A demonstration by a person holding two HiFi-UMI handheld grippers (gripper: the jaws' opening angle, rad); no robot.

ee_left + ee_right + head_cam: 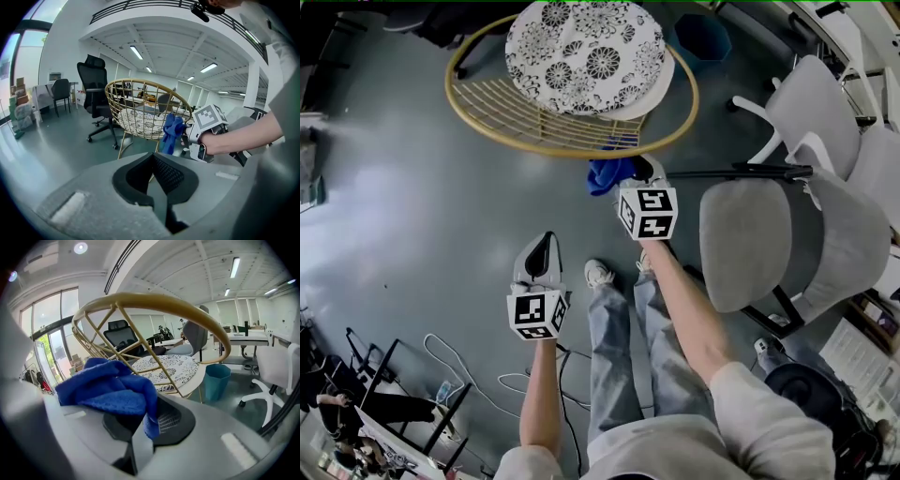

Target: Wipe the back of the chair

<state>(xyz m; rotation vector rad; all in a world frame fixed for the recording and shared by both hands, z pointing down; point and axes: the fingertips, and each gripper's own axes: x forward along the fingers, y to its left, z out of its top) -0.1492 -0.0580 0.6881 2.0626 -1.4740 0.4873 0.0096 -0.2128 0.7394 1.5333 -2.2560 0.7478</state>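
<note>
A round gold wire chair with a floral cushion stands ahead of me. My right gripper is shut on a bunched blue cloth, held just below the near rim of the chair's back. In the right gripper view the cloth drapes over the jaws of the right gripper, with the gold rim arching close above. My left gripper hangs lower and to the left, shut, holding nothing. Past the left gripper, the left gripper view shows the chair and cloth.
A grey office chair stands close on the right, with white ones behind it. A teal bin sits beyond the gold chair. A black office chair stands to the left. Cables lie on the floor near the person's shoes.
</note>
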